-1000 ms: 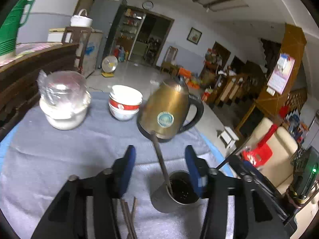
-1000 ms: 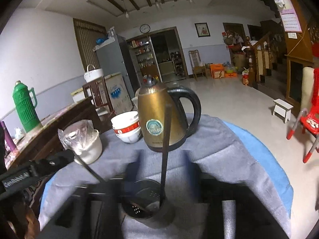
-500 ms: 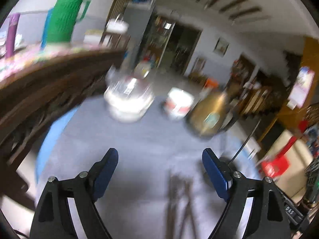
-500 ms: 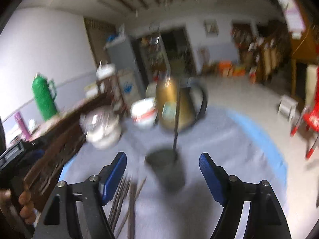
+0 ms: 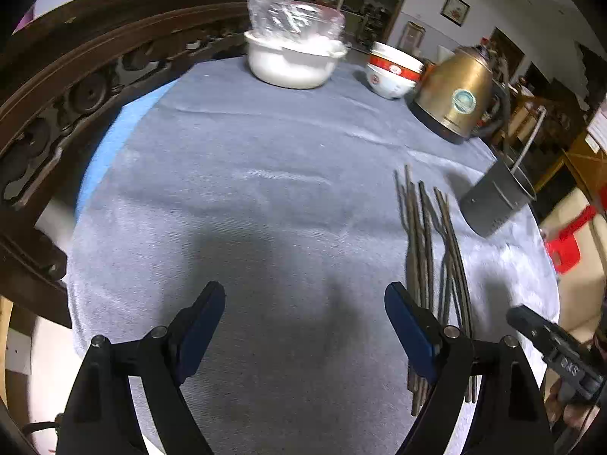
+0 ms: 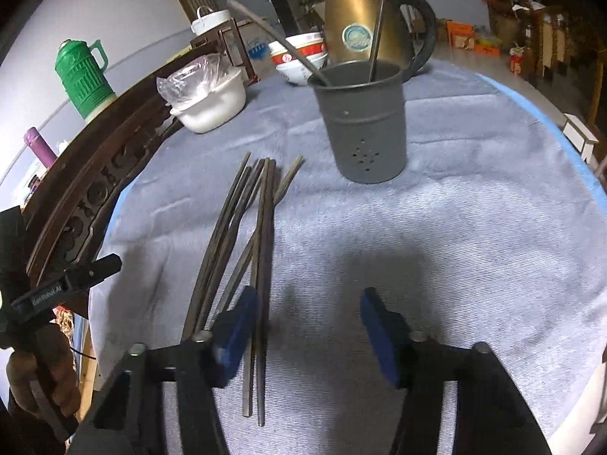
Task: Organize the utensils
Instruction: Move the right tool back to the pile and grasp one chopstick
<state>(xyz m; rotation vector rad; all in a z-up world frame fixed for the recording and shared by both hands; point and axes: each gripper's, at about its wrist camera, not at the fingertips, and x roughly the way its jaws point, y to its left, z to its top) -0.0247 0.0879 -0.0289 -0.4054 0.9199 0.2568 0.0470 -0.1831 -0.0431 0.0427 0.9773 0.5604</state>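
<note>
Several dark chopsticks (image 6: 242, 235) lie in a loose bundle on the grey tablecloth (image 6: 474, 235); they also show in the left wrist view (image 5: 428, 242). A grey metal utensil cup (image 6: 362, 123) stands upright behind them with two chopsticks (image 6: 375, 26) leaning in it; it shows at the right in the left wrist view (image 5: 497, 197). My right gripper (image 6: 309, 335) is open and empty, its left finger over the near ends of the bundle. My left gripper (image 5: 303, 331) is open and empty, left of the bundle.
A gold electric kettle (image 6: 360, 26) stands behind the cup. Stacked red and white bowls (image 6: 299, 57) and a plastic-covered white bowl (image 6: 208, 102) sit at the back. A carved wooden rail (image 5: 76, 76) borders the table's left side. A green thermos (image 6: 83, 76) stands beyond it.
Both grippers have pulled back from the cup and lowered toward the table. Both opened wide. The bundle of chopsticks on the cloth has come into full view.
</note>
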